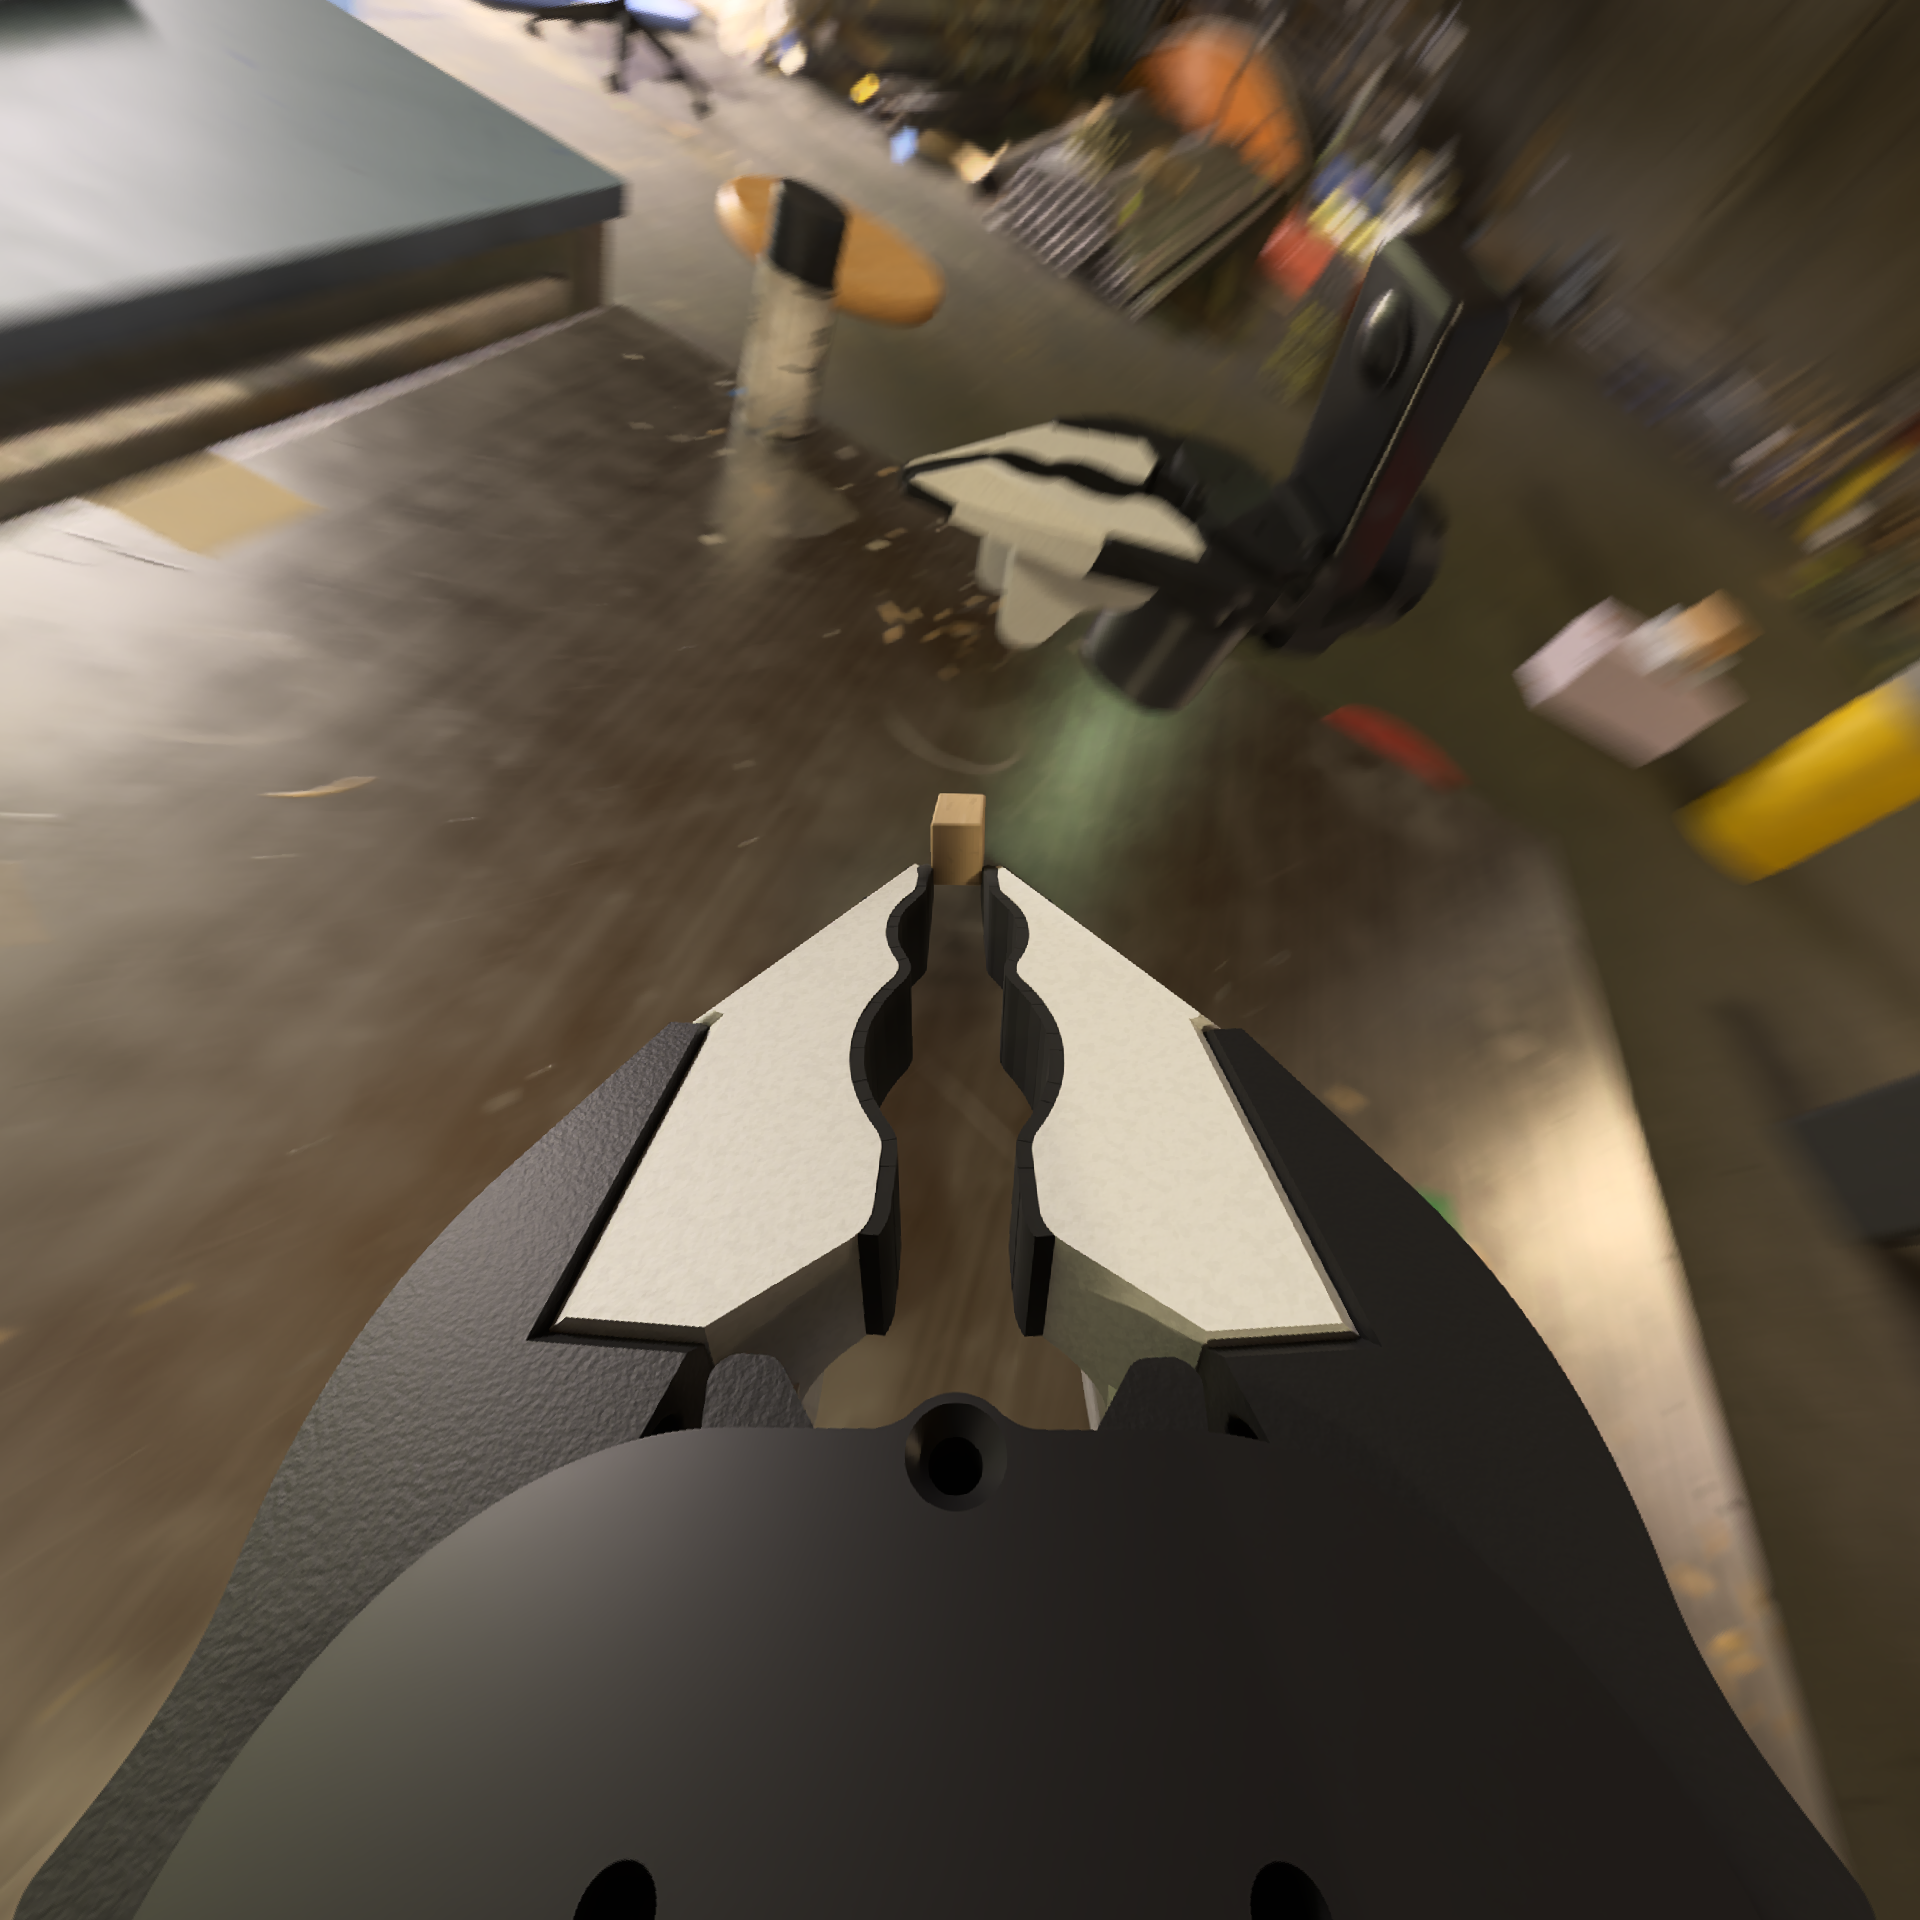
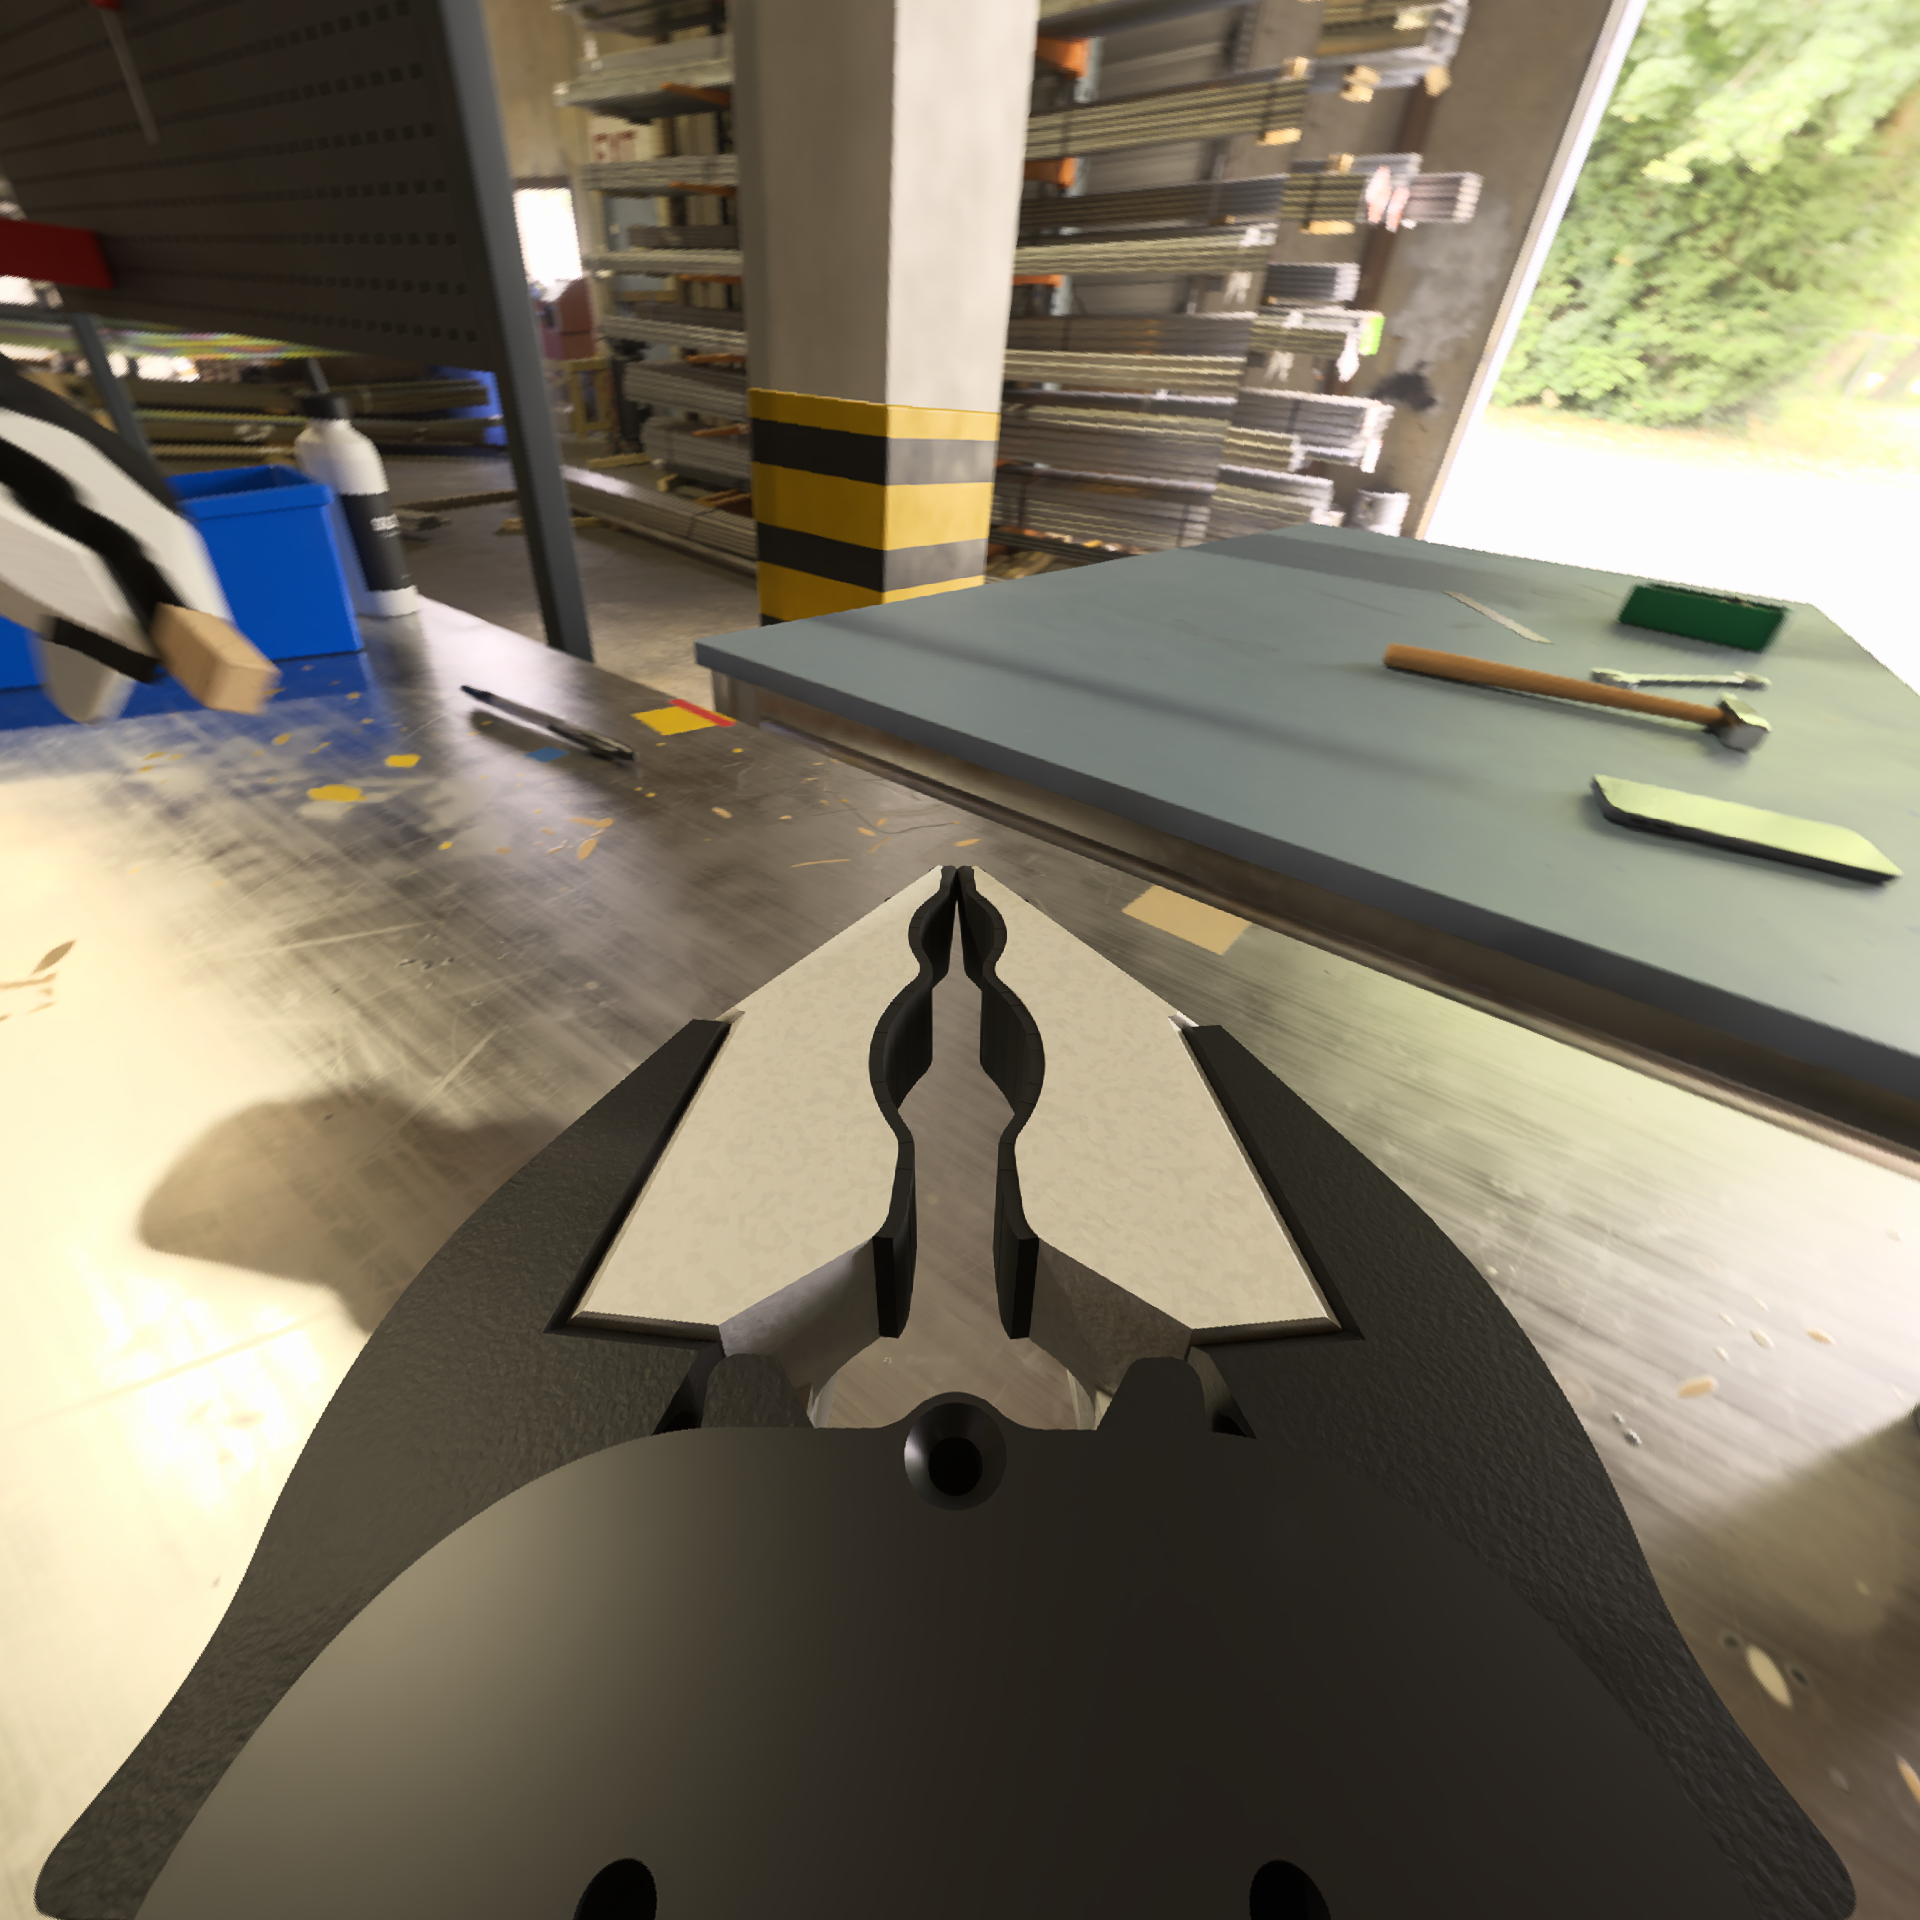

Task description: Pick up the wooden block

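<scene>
My left gripper (image 1: 958, 871) is shut on the wooden block (image 1: 958, 836), a small pale block that sticks out past the fingertips, held above the scratched metal bench (image 1: 520, 831). In the right wrist view the left gripper (image 2: 156, 639) shows at the far left with the wooden block (image 2: 218, 655) in its tips, clear of the bench. My right gripper (image 2: 956, 878) is shut and empty, low over the metal bench (image 2: 623, 987). It also shows in the left wrist view (image 1: 925, 473), ahead and to the right.
A grey raised table (image 2: 1195, 675) at the right holds a hammer (image 2: 1579, 691), a wrench (image 2: 1673, 681), a green box (image 2: 1704, 615) and a flat plate (image 2: 1745, 829). A pen (image 2: 545, 722), a blue bin (image 2: 270, 561) and a white bottle (image 2: 353, 499) stand at the far left. A striped pillar (image 2: 873, 499) rises behind.
</scene>
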